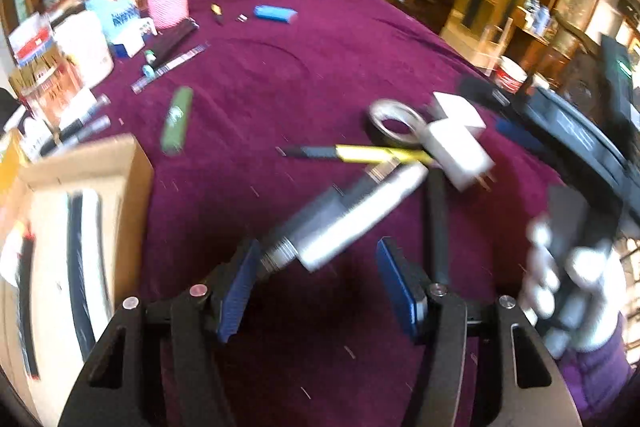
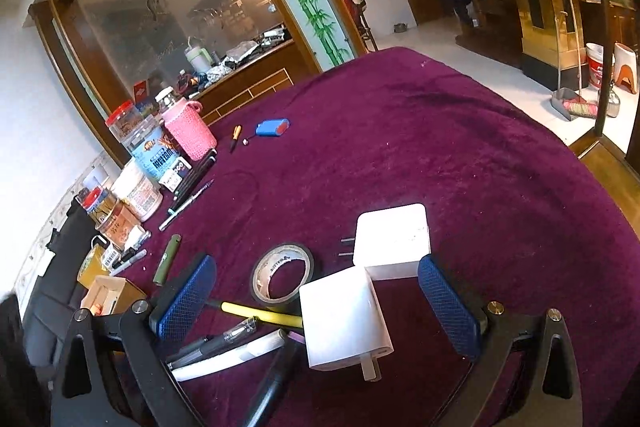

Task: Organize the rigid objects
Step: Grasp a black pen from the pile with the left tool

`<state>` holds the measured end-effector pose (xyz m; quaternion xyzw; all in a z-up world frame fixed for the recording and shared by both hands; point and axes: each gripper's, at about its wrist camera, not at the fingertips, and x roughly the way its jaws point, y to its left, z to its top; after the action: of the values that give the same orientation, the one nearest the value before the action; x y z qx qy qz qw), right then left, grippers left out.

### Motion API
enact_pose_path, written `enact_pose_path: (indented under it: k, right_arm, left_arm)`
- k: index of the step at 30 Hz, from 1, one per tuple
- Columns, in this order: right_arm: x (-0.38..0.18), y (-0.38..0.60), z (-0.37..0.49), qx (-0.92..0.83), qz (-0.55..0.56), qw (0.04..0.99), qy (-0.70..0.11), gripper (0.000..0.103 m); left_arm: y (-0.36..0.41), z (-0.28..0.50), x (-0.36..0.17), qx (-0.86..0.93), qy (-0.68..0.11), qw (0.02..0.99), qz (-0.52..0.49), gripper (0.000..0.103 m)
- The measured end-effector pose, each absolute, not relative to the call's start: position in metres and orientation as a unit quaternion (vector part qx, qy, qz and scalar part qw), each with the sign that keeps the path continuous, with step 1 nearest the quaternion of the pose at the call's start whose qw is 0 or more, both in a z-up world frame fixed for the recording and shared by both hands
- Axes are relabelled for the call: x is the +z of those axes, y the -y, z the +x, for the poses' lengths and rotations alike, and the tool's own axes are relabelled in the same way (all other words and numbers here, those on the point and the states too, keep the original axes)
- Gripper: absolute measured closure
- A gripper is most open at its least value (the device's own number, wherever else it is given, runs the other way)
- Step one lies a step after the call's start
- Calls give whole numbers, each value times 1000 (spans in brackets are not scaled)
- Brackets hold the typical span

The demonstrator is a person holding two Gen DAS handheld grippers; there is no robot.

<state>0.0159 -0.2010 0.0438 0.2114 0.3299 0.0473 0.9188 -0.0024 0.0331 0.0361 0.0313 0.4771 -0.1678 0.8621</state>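
In the left wrist view my left gripper (image 1: pixel 318 259) hangs over a blurred silver-and-grey pen (image 1: pixel 340 219) on the purple cloth. Its jaws stand apart; the left pad (image 1: pixel 236 291) is at the pen's threaded end, the right pad clear of it. Beyond lie a yellow-and-black pen (image 1: pixel 360 154), a tape roll (image 1: pixel 394 121) and two white plug chargers (image 1: pixel 456 151). In the right wrist view my right gripper (image 2: pixel 316 287) is open around the nearer white charger (image 2: pixel 344 319), pads not touching it. The second charger (image 2: pixel 394 241) and the tape roll (image 2: pixel 282 273) lie just beyond.
An open cardboard box (image 1: pixel 80 227) with dark sticks stands at the left. Jars, a pink knitted bottle (image 2: pixel 188 133) and packets crowd the table's left rim. A green tube (image 2: pixel 168 259), a blue battery pack (image 2: pixel 272 127) and loose pens (image 2: pixel 224 341) lie about. A gloved hand (image 1: pixel 560 283) shows at right.
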Motion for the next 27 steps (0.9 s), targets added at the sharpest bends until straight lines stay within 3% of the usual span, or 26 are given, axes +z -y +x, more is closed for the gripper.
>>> enact_pose_path:
  k: [2, 5, 10, 16, 21, 23, 27]
  right_arm:
    - [43, 200, 17, 47, 209, 918, -334, 1]
    - [43, 201, 16, 43, 209, 919, -333, 1]
    - [40, 200, 19, 49, 213, 914, -343, 1]
    - [41, 201, 17, 50, 214, 914, -341, 1]
    - [40, 201, 18, 51, 215, 912, -344, 1]
    - [40, 201, 19, 50, 216, 912, -345, 1]
    - [38, 201, 20, 49, 218, 910, -348, 1]
  left_arm:
    - [-29, 18, 20, -160, -512, 843, 36, 44]
    - [-15, 20, 8, -161, -536, 827, 43, 35]
    - [-6, -4, 17, -281, -580, 762, -57, 36]
    - [-15, -28, 32, -249, -535, 808, -9, 37]
    - [-21, -37, 20, -228, -524, 819, 49, 64]
    - [-24, -42, 21, -231, -523, 819, 47, 79]
    - [-31, -46, 23, -214, -516, 827, 60, 79]
